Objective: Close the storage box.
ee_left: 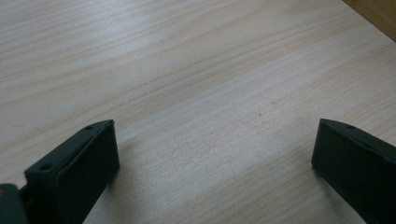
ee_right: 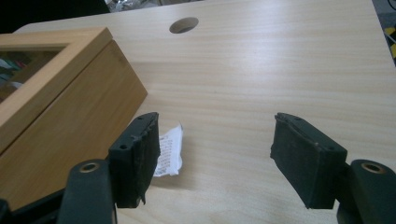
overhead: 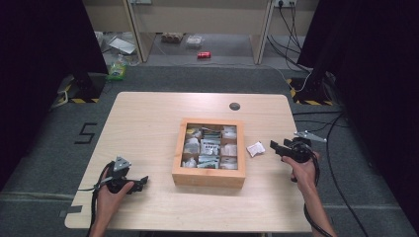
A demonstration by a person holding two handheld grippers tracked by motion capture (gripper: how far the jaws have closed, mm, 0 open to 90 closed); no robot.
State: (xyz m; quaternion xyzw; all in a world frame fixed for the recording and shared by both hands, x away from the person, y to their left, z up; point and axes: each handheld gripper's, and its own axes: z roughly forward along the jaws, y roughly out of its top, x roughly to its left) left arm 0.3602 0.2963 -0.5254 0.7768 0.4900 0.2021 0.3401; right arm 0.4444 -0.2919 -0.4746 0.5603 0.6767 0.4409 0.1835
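My right gripper hangs just to the right of the wooden box, jaws spread wide and gripping nothing. The small white packet lies flat on the table between the box's right wall and my right gripper; in the right gripper view the packet peeks out past one jaw, close beside the box. My left gripper rests left of the box near its front corner, jaws wide apart over bare wood, empty.
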